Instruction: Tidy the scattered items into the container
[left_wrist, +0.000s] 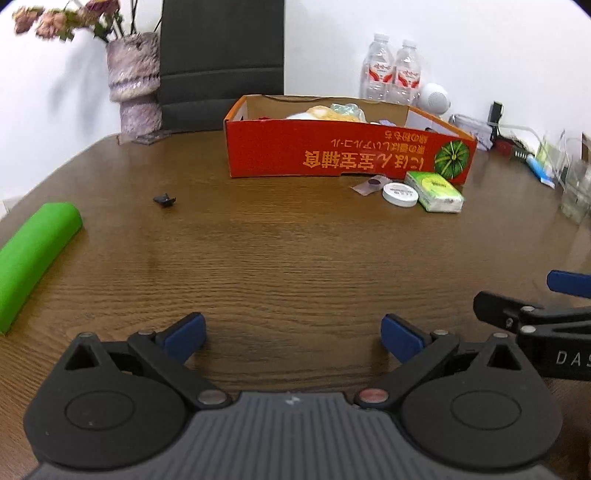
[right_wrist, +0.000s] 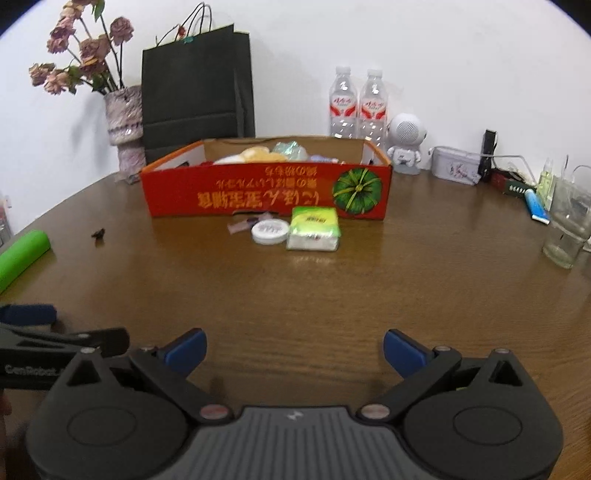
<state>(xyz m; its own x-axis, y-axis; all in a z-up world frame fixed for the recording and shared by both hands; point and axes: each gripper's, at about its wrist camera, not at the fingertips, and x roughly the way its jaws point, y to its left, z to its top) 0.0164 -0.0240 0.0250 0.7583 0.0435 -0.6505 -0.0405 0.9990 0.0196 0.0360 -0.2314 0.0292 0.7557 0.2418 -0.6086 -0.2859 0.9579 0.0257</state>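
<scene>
I'm holding both my left gripper (left_wrist: 293, 334) and right gripper (right_wrist: 294, 349) spread and empty, red box (right_wrist: 266, 194) partly filled, tissue pack (right_wrist: 314, 229), white tin (right_wrist: 269, 232), sachet (right_wrist: 240, 226) lying just before it.

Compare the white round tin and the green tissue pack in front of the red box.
The white round tin is a flat disc, plain white; the green tissue pack is a soft rectangular block, green on top, white at its near end. The pack looks bulkier and taller. Both lie side by side on the table, outside the red box.
</scene>
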